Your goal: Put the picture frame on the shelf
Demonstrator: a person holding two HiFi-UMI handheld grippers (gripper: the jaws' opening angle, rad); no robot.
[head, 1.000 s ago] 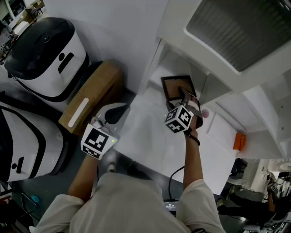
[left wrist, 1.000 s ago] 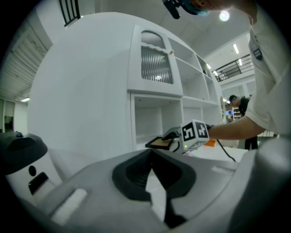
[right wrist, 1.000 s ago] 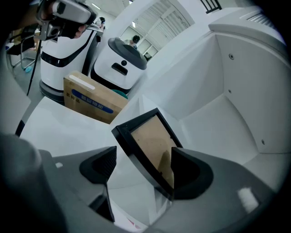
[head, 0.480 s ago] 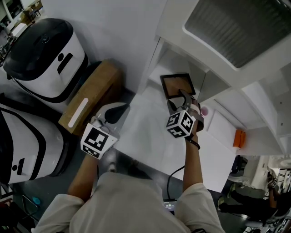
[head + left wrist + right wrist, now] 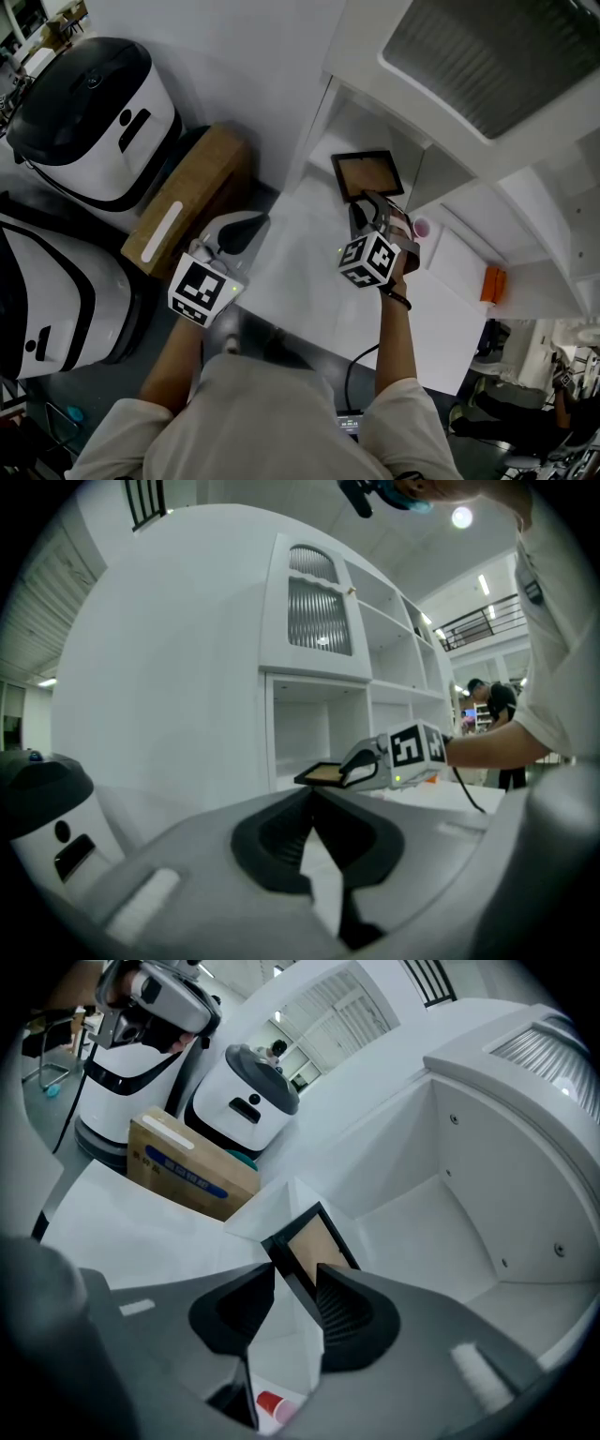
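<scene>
The picture frame [image 5: 366, 172] is black-edged with a tan panel and lies at the mouth of the white shelf unit's [image 5: 375, 117] low open compartment. My right gripper [image 5: 367, 204] has just been closing and now grips the frame's near edge. In the right gripper view the frame [image 5: 314, 1239] stands between the two pads of my right gripper [image 5: 295, 1274]. The left gripper view shows the frame [image 5: 322, 774] held level off the table. My left gripper [image 5: 246, 225] hangs at the table's left edge, its tips together and nothing in them.
The white table [image 5: 309, 281] runs up to the shelf unit. A small red cup [image 5: 422, 230] and an orange thing [image 5: 492, 289] lie to the right. A cardboard box [image 5: 187, 197] and two white robots [image 5: 94, 112] stand on the floor at the left.
The right gripper's jaws closed onto the frame's near edge and the hand drew back slightly toward the person. The left gripper stayed still.
</scene>
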